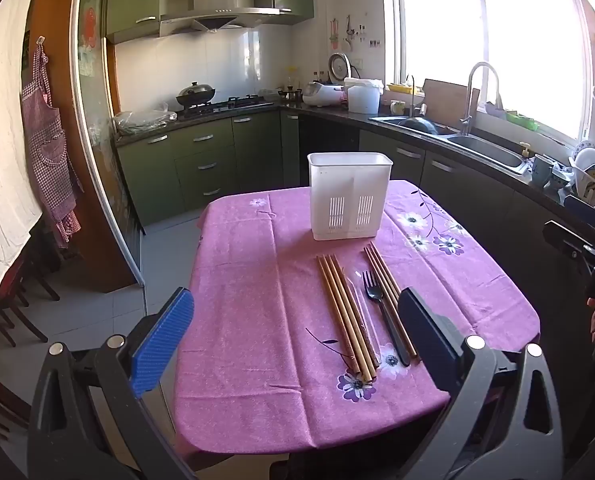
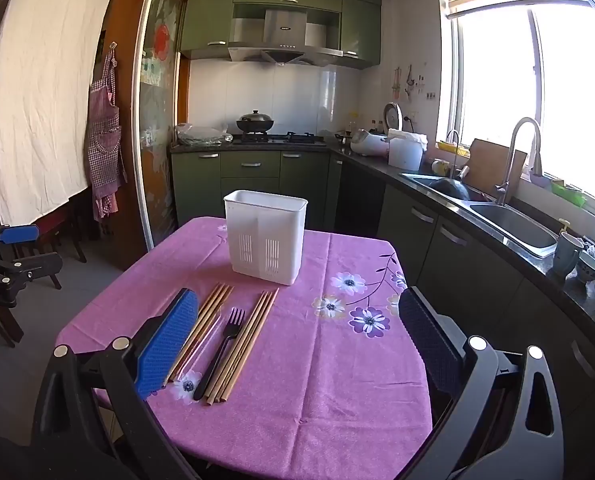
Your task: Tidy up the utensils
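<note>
The counter (image 1: 257, 360), covered with a purple floral cloth, carries one white holder (image 1: 349, 196) standing upright at the far middle. In front of it lie two bundles of chopsticks, the left bundle (image 1: 345, 316) and the right bundle (image 1: 385, 280), with one black fork (image 1: 381, 312) between them, tines toward the holder. A clear straw-like piece (image 1: 361, 312) lies beside the fork; it is too faint to identify. Nothing lies between the utensils and the holder. The left claw (image 1: 297, 340) is fully open and empty, near the left bundle. The right claw (image 2: 297, 340) is fully open and empty, above the near cloth. A sink (image 2: 509, 220) and stove (image 2: 277, 138) stand behind.
</note>
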### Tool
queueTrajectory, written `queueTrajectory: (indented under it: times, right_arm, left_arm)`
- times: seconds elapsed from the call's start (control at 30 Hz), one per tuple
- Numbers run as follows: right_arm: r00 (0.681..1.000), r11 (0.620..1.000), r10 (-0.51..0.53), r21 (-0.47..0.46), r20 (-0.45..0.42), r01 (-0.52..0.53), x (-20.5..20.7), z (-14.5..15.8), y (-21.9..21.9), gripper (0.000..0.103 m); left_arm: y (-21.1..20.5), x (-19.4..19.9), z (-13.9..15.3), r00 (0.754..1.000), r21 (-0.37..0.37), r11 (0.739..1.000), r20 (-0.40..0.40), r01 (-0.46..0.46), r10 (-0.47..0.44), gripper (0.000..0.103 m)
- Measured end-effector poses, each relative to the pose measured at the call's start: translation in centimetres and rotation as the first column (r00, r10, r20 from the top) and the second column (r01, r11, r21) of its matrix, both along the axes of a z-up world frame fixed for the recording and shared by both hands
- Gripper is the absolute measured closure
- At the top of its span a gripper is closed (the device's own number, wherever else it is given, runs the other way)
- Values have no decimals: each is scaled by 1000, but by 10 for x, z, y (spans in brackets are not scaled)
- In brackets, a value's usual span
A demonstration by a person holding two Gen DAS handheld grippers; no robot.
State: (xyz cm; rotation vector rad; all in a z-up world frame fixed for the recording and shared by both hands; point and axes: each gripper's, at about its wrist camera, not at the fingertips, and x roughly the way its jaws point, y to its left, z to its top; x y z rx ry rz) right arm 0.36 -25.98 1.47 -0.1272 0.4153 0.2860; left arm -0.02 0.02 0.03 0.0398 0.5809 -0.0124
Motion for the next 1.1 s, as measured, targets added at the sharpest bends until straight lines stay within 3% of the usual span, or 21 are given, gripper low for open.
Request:
queueTrajectory:
  times: [1.1]
  right_arm:
    - [1000, 1000, 1, -2, -12, -1, 5, -8, -3, 4]
  left_arm:
    - [4, 5, 4, 1000, 8, 1000, 3, -7, 7, 6]
